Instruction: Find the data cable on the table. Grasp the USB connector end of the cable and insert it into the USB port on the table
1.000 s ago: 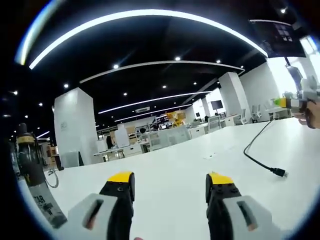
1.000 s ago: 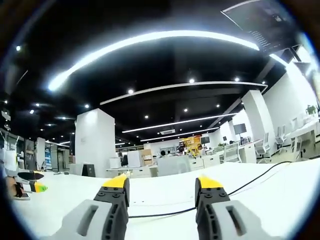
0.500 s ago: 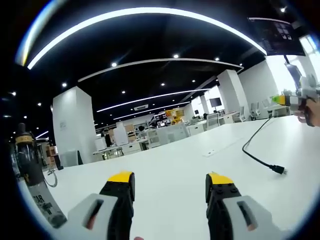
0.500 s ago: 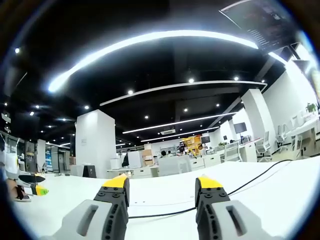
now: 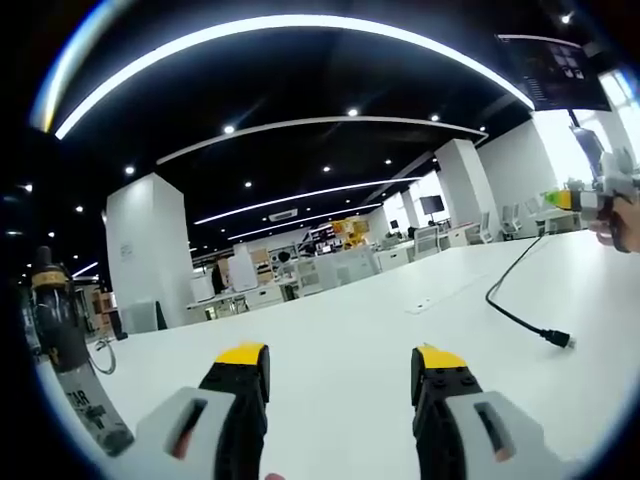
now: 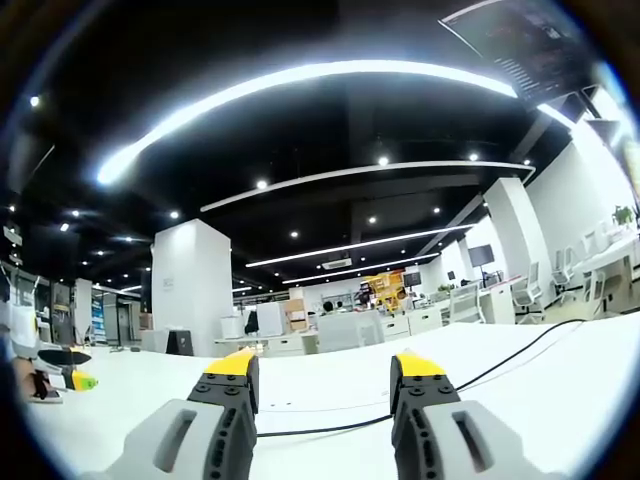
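Left gripper (image 5: 340, 365) hovered low over the white table (image 5: 330, 330), jaws wide apart, nothing held. Off to its right lay the USB connector (image 5: 558, 342), tip aimed rightward, its data cable (image 5: 508, 300) trailing up and away. Right gripper (image 6: 322, 370) gaped empty too, with the cable running crosswise just beyond its jaws. It looked the nearer one.

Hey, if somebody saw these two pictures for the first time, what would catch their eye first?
Probably the black cable curling across the white table, its plug end lying to the right of the open left gripper. In the right gripper view that cable runs across the table, seen between the open jaws of the right gripper. Overhead, long curved light strips glow brightly.
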A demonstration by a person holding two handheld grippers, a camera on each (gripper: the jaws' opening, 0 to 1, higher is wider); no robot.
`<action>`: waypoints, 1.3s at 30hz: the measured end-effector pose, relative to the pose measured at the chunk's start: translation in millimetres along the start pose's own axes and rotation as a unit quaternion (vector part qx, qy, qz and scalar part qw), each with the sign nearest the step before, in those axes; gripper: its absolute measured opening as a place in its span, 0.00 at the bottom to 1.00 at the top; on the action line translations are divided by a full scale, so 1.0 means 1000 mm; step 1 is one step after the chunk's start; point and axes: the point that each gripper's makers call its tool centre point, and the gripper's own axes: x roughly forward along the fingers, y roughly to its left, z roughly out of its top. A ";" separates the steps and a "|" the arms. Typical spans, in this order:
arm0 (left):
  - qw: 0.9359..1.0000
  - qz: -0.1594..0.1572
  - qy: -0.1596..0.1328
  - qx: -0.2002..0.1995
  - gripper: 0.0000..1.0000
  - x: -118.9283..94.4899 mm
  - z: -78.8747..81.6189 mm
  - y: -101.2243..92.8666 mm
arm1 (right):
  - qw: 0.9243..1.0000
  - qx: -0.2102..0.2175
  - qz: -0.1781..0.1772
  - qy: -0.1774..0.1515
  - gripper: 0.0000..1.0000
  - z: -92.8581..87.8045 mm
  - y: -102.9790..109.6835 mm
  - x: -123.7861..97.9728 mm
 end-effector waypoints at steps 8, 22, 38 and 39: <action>1.000 -0.001 0.000 0.000 0.57 0.000 0.000 0.000 | 1.000 0.005 0.000 0.000 0.54 -0.001 0.000 0.000; 1.000 -0.003 0.001 0.000 0.57 0.000 -0.001 -0.001 | 1.000 0.010 0.001 0.001 0.53 -0.002 0.000 0.000; 1.000 -0.008 -0.001 -0.004 0.58 0.000 0.000 -0.004 | 1.000 0.015 0.003 0.005 0.54 -0.004 0.000 0.000; 1.000 -0.008 -0.001 -0.004 0.58 0.000 0.000 -0.004 | 1.000 0.015 0.003 0.005 0.54 -0.004 0.000 0.000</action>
